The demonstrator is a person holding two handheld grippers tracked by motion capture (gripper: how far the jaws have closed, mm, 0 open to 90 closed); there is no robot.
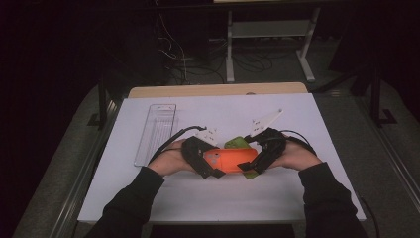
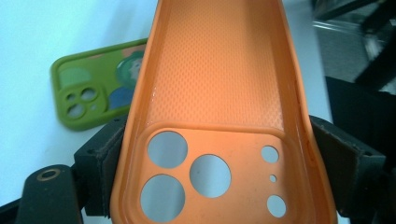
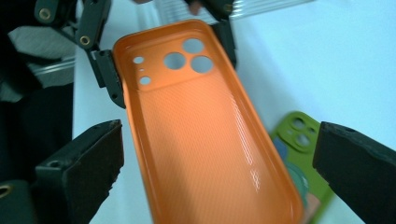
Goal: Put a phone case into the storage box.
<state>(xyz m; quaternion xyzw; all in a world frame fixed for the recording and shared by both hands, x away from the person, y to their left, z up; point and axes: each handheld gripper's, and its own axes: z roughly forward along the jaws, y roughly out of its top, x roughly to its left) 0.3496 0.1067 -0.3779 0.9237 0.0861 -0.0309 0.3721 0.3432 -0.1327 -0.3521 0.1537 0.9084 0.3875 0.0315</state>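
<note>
Orange, soft-looking plastic is gripped at the camera-hole end of the phone case (image 2: 219, 121) by the left gripper (image 1: 204, 159), whose jaws are pressed against the two long rims, as the left gripper view shows. By that pinch across the width the case is kept off the table, hollow side toward the camera, and its far end is left free for the other tool. The right gripper (image 1: 261, 154) is placed at that far end; in the right gripper view its black pads (image 3: 84, 163) stand spread on either side of the case with clear gaps, so nothing is pressed by them. It is judged that the case is being carried by the left side alone for the moment, and that the right side is set astride it so that a fresh hold can be taken.

Under and just behind the orange case a green phone case (image 3: 303, 140) is lying on the white table (image 1: 297, 114), camera holes upward, apart from both tools; it appears to have been left there as a second item. Farther off, toward the table's left side, a clear plastic tray (image 1: 156, 133) is set lengthwise, well apart from the hands, probably as a place for finished things.
</note>
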